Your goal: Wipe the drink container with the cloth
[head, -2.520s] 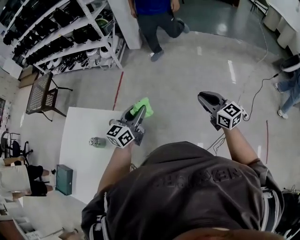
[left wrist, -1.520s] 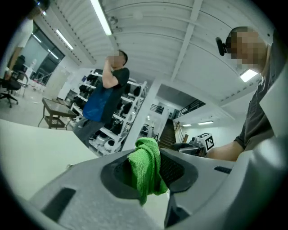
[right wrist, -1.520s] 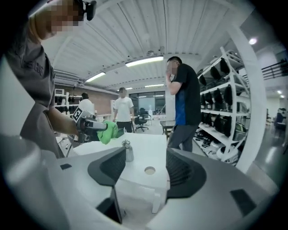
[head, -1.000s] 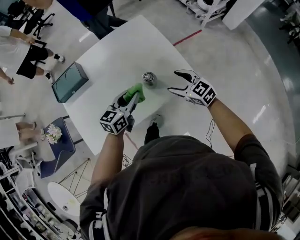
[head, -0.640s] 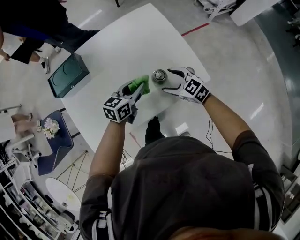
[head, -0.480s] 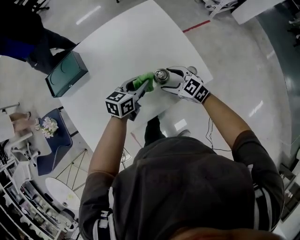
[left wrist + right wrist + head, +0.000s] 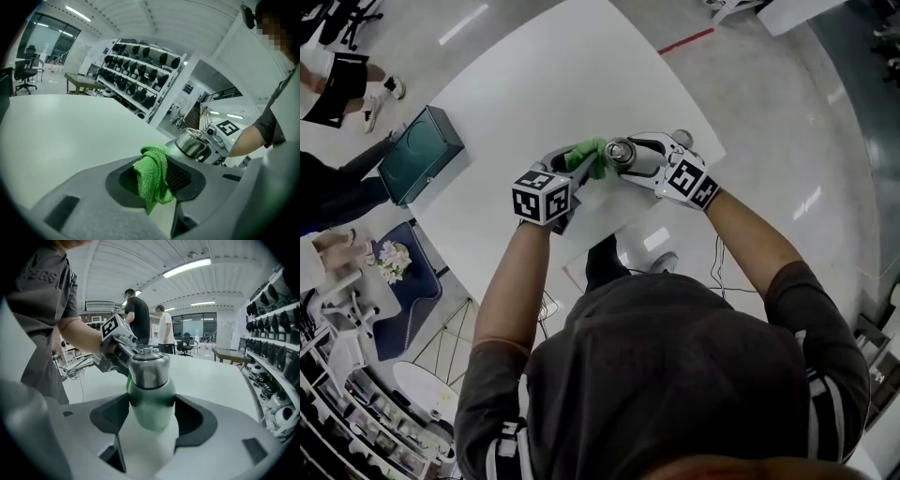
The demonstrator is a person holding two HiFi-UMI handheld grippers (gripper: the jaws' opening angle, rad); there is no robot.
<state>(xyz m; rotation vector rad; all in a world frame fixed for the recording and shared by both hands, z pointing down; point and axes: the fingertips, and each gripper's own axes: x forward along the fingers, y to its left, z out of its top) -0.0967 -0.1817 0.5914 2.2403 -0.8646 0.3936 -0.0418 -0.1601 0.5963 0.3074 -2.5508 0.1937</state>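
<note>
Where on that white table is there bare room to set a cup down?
The wide far stretch of the table, beyond the bottle and right of the dark green box, is bare. The near edge is crowded with the bottle and the green cloth.

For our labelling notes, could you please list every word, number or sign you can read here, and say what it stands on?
"ERS": end of a word on the grey shirt; the letters before it are unclear.
Print on the shirt's back, head view: too faint to read.
Markers on left cube and right cube: square codes only, no letters.
No print visible on bottle, cloth or box.
</note>
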